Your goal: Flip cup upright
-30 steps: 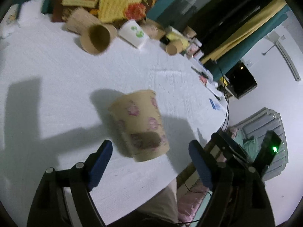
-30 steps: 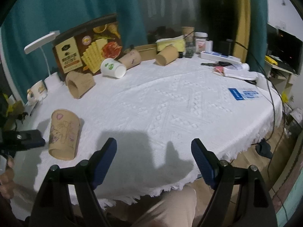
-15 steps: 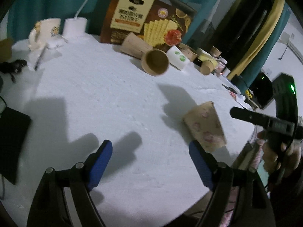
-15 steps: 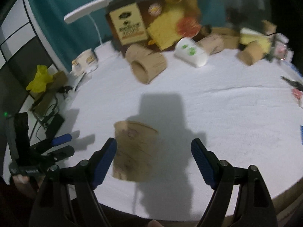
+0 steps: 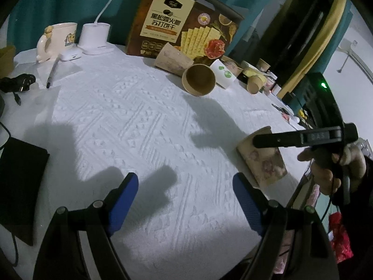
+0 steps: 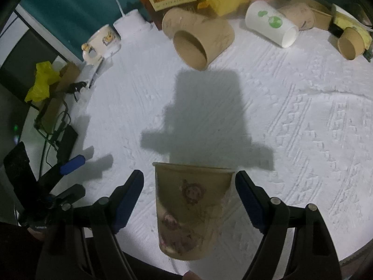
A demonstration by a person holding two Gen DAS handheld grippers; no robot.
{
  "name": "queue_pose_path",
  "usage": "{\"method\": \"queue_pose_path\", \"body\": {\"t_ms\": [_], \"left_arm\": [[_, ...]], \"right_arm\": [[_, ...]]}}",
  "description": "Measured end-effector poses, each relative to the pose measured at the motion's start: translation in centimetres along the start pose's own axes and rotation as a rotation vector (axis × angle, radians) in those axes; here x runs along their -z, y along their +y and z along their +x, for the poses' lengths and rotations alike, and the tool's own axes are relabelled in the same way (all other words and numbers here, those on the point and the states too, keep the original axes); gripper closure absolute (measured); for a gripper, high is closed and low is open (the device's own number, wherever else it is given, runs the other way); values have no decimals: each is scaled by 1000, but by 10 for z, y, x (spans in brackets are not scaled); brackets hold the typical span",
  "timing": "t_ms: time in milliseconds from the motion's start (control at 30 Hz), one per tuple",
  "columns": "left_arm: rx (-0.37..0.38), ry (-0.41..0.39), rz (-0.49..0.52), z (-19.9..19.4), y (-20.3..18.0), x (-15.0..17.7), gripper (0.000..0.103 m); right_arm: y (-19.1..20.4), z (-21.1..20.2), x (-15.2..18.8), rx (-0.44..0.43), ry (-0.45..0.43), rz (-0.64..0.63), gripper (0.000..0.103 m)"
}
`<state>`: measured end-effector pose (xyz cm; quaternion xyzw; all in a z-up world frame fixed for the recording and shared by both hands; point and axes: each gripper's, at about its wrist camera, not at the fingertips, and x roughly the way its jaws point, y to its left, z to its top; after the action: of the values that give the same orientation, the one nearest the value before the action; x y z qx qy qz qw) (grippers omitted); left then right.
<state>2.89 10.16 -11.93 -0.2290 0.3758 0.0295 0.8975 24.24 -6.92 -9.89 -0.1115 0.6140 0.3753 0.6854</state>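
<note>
A tan paper cup printed with pink roses (image 6: 193,212) lies on its side near the front edge of the white-clothed counter (image 6: 291,128), its open rim pointing away from the person. The right gripper (image 6: 189,200) straddles it, jaws spread and not touching; the left gripper (image 5: 185,200) hangs spread and empty over bare cloth.

"黑松露火腿 苏打饼干" — on the brown cracker box (image 5: 184,28) by the curtain

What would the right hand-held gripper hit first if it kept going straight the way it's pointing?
Most likely the floral paper cup, lying between the open fingers of the right hand-held gripper, neither pad touching it. Past the cup there is only the white tablecloth.
</note>
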Motion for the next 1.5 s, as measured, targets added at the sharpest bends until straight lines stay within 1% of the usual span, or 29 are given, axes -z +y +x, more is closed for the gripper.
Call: {"method": "queue_pose_path", "body": {"t_ms": [167,300,333,400,500,700,767,800,900,967,1033,1167,1367,1500], "left_arm": [[13,0,-9,-2,6,0,20],[15,-2,-10,-4,7,0,20],[17,-1,-10,-4,7,1,20],[20,1,-9,-4,6,0,20],[24,5,-10,-4,6,1,20],[37,4,-1,-5,-1,2,20],[39,4,2,-5,-4,2,20],[39,2,3,-5,-5,2,20],[33,-9,9,-6,-8,0,20],[16,-15,14,-6,-11,0,20],[2,-13,20,-5,-11,-1,20],[-13,4,28,-1,-15,-1,20],[-12,30,35,7,-22,0,20],[-13,34,40,10,-27,-1,20]], "right_arm": [[5,8,-1,19,31,-29,24],[4,10,0,17,43,-37,25],[4,10,0,17,45,-35,30],[3,11,1,23,48,-35,37],[6,8,0,39,24,-44,38],[4,-12,-3,114,-90,-75,39],[5,-21,-4,181,-171,-99,40],[7,-27,-3,221,-232,-119,40],[8,-37,0,245,-347,-133,40],[10,-38,7,306,-431,-159,40],[12,-35,13,341,-488,-183,40],[4,-26,21,301,-520,-139,40],[8,-25,41,316,-593,-158,40],[9,-28,53,319,-613,-164,40]]}}
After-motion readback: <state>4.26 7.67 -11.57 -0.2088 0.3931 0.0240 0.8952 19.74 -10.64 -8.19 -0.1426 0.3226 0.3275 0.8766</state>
